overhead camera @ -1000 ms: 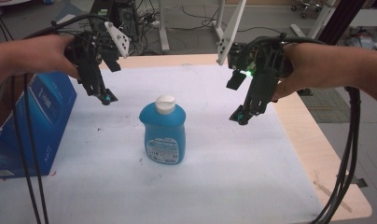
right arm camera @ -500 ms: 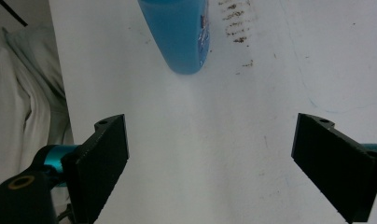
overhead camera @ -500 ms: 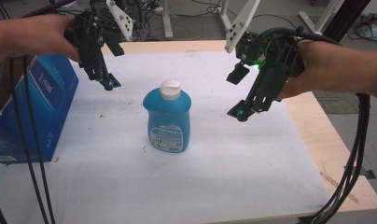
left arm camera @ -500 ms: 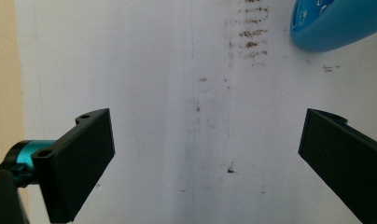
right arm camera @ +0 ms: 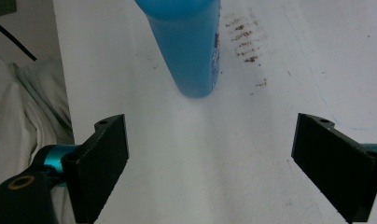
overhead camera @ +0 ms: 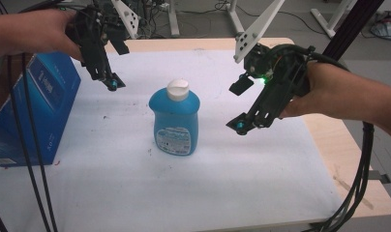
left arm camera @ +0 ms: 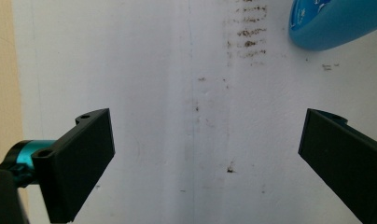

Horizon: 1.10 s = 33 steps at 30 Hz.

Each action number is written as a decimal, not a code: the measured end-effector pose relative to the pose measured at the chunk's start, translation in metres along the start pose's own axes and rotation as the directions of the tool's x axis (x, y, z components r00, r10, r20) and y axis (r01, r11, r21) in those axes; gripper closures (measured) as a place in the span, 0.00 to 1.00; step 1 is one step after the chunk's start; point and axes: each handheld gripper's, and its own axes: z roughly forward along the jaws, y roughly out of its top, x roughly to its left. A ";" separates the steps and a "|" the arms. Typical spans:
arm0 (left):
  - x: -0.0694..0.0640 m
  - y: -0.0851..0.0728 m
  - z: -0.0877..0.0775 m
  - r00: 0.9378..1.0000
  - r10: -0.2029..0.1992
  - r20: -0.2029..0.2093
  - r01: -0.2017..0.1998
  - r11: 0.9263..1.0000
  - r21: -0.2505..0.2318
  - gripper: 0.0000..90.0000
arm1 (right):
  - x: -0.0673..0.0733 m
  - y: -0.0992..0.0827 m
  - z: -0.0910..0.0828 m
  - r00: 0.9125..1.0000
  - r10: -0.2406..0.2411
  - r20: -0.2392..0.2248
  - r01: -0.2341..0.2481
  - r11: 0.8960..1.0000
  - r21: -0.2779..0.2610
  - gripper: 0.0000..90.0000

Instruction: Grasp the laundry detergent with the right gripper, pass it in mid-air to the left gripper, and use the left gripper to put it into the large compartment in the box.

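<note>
Both grippers hang above the white sheet with their jaws spread wide and nothing between them: the right gripper (overhead camera: 242,126) just beside the blue bottle (overhead camera: 174,121) on its right, tilted down toward it, the left gripper (overhead camera: 111,83) up and to the bottle's left, a little farther off.

That bottle stands upright near the middle of the tabletop (overhead camera: 338,159), on the white sheet (overhead camera: 111,183) that covers most of it, well apart from every edge. It is a squat, flat-sided plastic flask with a white cap (overhead camera: 177,89) and a printed label (overhead camera: 172,137) low on its front. Blue fills it to the shoulders, so I judge it full or nearly so and fairly heavy for its size. The smooth plastic will likely be slick and may give a little under a squeeze, though it should not break. The narrower way across the body, seen in the right gripper view (right arm camera: 189,42), looks the safer span for the jaws; a hold at mid-body or just under the shoulders should keep it from tipping or sliding out. The cap is small and round, a poorer place to lift from.

Farther out, a blue cardboard box (overhead camera: 29,111) sits at the left edge of the tabletop, well apart from the bottle. Dark smudges (left arm camera: 246,28) mark the sheet near the bottle's base.
</note>
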 end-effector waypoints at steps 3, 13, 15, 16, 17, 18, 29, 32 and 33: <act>-0.001 0.000 -0.001 1.000 0.004 -0.003 -0.004 1.000 0.003 0.04 | 0.003 0.000 0.004 1.000 0.002 0.006 -0.002 1.000 -0.016 0.12; -0.001 0.000 -0.001 1.000 0.007 -0.001 -0.007 1.000 0.002 0.04 | 0.006 -0.001 0.017 0.999 0.037 -0.012 -0.038 0.996 -0.083 0.12; -0.001 0.000 -0.001 1.000 0.005 -0.002 -0.005 1.000 0.001 0.04 | 0.007 -0.002 0.020 0.999 0.032 -0.009 -0.033 0.995 -0.092 0.12; -0.001 0.001 -0.001 1.000 0.007 -0.002 -0.007 1.000 0.002 0.04 | 0.007 -0.002 0.022 0.999 0.031 -0.005 -0.032 0.995 -0.095 0.12; -0.002 0.001 -0.001 1.000 0.009 -0.002 -0.009 1.000 0.004 0.04 | 0.007 -0.002 0.023 0.999 0.031 -0.005 -0.032 0.995 -0.099 0.12; -0.002 0.001 -0.001 1.000 0.008 -0.004 -0.008 1.000 0.003 0.04 | 0.007 -0.002 0.024 0.999 0.032 -0.007 -0.033 0.994 -0.102 0.12; -0.002 0.001 -0.002 1.000 0.006 -0.004 -0.006 1.000 0.004 0.04 | 0.006 -0.003 0.035 1.000 0.027 -0.005 -0.028 0.985 -0.170 0.12; -0.001 0.001 -0.002 1.000 0.005 -0.004 -0.005 1.000 0.003 0.04 | 0.007 -0.002 0.038 1.000 0.026 -0.006 -0.026 0.983 -0.181 0.12; -0.002 0.001 -0.002 1.000 0.006 -0.004 -0.006 1.000 0.003 0.04 | 0.007 -0.002 0.039 1.000 0.025 -0.005 -0.025 0.982 -0.186 0.12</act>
